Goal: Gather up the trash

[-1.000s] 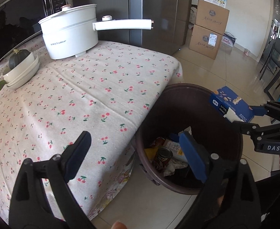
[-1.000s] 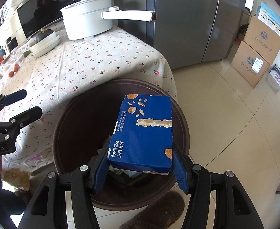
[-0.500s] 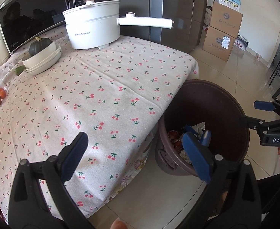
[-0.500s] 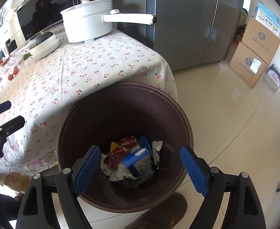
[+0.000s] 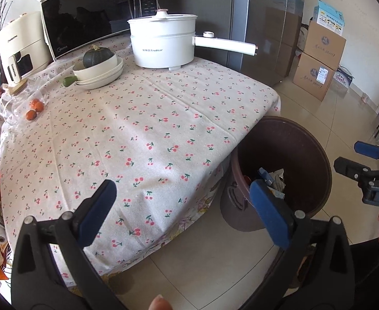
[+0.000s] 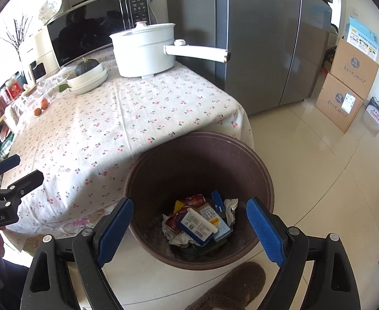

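Note:
A dark brown trash bin (image 6: 263, 180) stands on the floor beside the table corner. Inside it lie a blue biscuit box (image 6: 198, 226), red cans, a yellow wrapper and crumpled paper. My right gripper (image 6: 189, 222) hangs above the bin, its jaws opening wide with nothing between them. My left gripper (image 5: 181, 206) is over the table's near edge, jaws opening wide and empty. In the left wrist view the bin (image 5: 318, 160) is at the right with the right gripper (image 5: 354, 157) beyond it.
The table (image 5: 150, 129) wears a cherry-print cloth. On it stand a white electric pot (image 5: 163, 42), stacked bowls with a green squash (image 5: 97, 66) and small oranges (image 5: 34, 108). A microwave, a fridge and cardboard boxes (image 6: 347, 87) stand behind. A brown slipper (image 6: 230, 286) lies near the bin.
The right gripper opened and let the blue biscuit box fall into the bin, then rose. The left gripper drew back and up from the bin toward the table.

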